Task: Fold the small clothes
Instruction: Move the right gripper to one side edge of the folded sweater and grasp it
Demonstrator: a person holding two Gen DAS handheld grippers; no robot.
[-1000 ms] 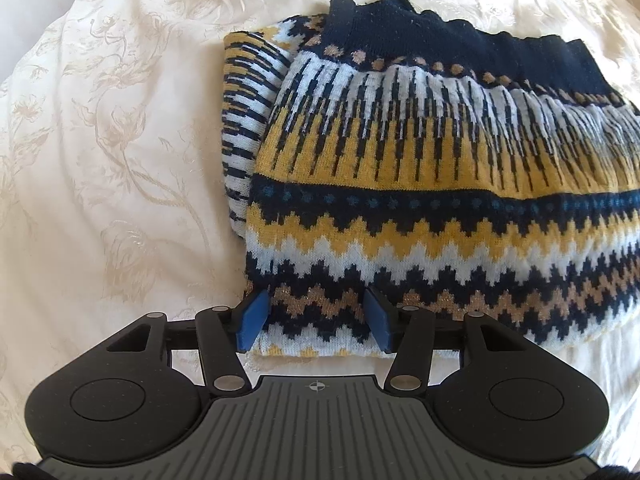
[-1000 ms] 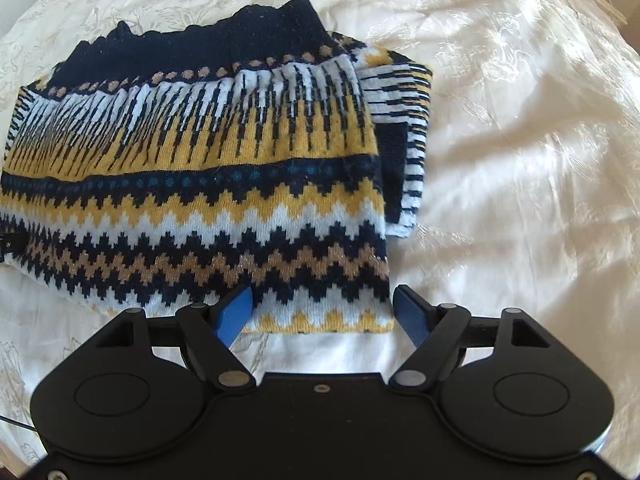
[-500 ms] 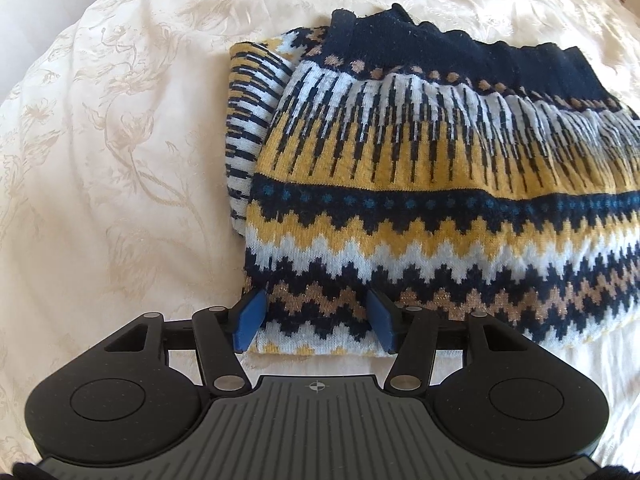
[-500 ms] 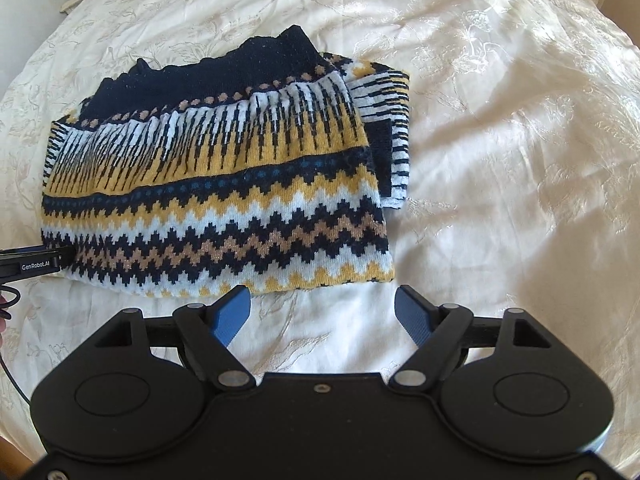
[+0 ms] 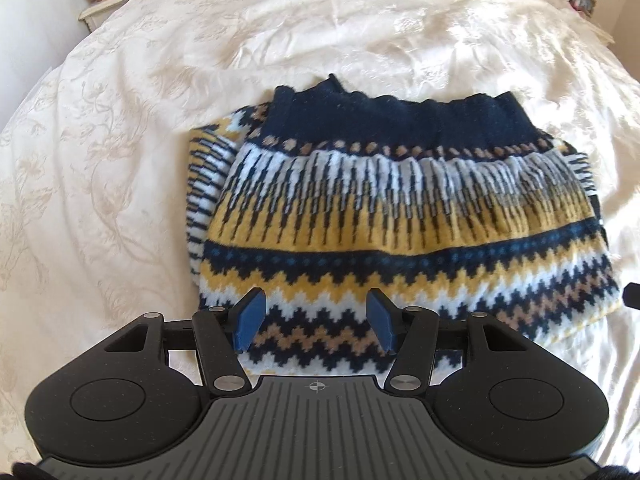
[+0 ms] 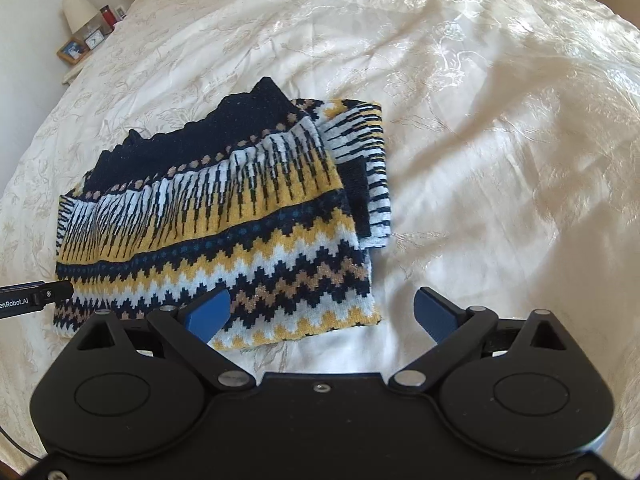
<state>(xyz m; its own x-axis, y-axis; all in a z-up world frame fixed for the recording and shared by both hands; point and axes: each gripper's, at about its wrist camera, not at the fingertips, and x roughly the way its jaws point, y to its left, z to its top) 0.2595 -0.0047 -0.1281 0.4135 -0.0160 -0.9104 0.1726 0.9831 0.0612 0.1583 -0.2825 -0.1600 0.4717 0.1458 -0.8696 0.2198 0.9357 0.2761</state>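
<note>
Both tools have their blue pads spread apart, gripping nothing. Left tool (image 5: 316, 320) hovers over the folded knit sweater's (image 5: 400, 224) near hem; right tool (image 6: 322, 314) sits off its 5 o'clock corner. Sweater lies flat on the cream bedspread (image 6: 500, 140).

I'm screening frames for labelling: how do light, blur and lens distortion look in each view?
Left wrist view: soft sunlight, sweater slightly motion-blurred, bedspread edges bowed by the fisheye. Right wrist view: sharper, bright glare on the bedspread, strong curvature and dark corners.
</note>
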